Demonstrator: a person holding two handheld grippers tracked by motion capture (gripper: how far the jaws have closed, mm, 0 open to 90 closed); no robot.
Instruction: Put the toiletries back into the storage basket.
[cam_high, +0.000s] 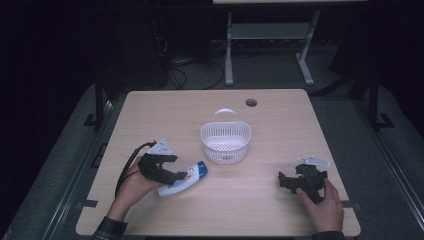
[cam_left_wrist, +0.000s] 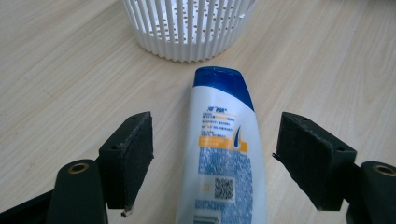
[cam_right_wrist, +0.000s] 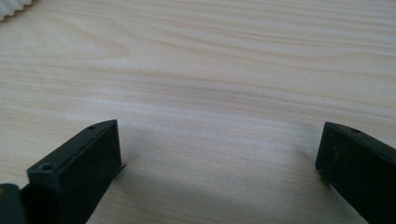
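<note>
Looking down from the high view, a light wooden table (cam_high: 280, 210) carries a white slotted basket (cam_high: 225, 141) with a loop handle near its middle; a white shampoo bottle (cam_high: 183, 181) with a blue cap lies flat on the wood just in front and to the left of the basket, cap end towards it, near but apart from it; the left gripper (cam_high: 181, 175), held in the person's left hand (cam_high: 132, 186), sits at the bottle's lower end, its jaws either side of the body; the right gripper (cam_high: 283, 181), held in the right hand (cam_high: 326, 202), rests low over bare wood well to the right, well apart from bottle and basket. Seen from the left gripper view, the shampoo bottle (cam_left_wrist: 224, 154) runs up the middle between the two black pads (cam_left_wrist: 130, 154), label and square code facing up, blue cap pointing at the basket (cam_left_wrist: 187, 28); the jaws stand wide, a clear strip of table showing on each side of the bottle, so neither pad touches it. Seen from the right gripper view, the jaws stand wide apart over plain tabletop (cam_right_wrist: 210, 93) with nothing between them; a sliver of the basket's white rim (cam_right_wrist: 11, 8) shows at the top left corner.
</note>
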